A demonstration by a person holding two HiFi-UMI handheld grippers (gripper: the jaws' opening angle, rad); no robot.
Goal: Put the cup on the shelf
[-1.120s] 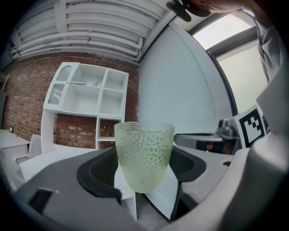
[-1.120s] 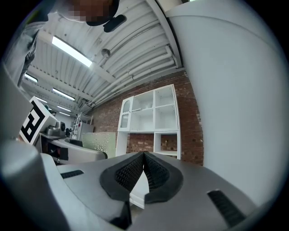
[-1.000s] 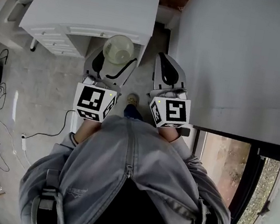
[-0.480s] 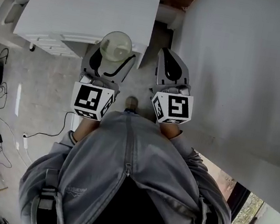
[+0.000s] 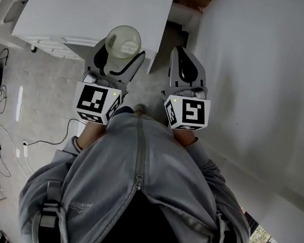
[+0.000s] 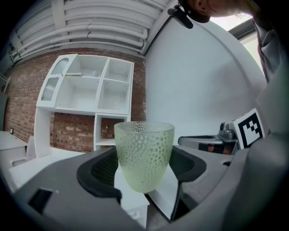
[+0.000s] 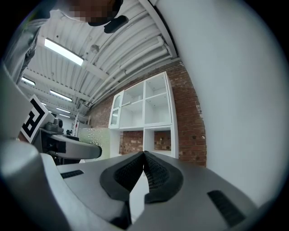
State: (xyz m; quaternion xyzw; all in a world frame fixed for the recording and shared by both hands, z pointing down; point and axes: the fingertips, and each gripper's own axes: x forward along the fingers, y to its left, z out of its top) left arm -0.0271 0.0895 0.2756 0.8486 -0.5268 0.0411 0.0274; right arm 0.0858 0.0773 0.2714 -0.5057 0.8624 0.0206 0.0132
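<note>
Cup (image 6: 144, 155): dimpled translucent green, upright, short of the shelf (image 6: 97, 90).
Left gripper (image 6: 144, 169): fingers (image 6: 100, 171) clamped on its sides.
Right gripper (image 7: 143, 168): fingers (image 7: 126, 173) together, empty.
Handling: likely light, rigid, breakable; grip textured sides.

No text can be read; small print (image 5: 81, 206) on the jacket (image 5: 143, 174), at seven o'clock, looks too blurred.

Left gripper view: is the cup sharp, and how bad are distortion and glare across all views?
Left gripper view: the cup is sharp, its dimples readable; fisheye bows the shelf and blackens the corners. Right gripper view: same bowing; the ceiling lights are bright but don't wash out the shelf. Head view: even light, the white desk nearly featureless.
</note>
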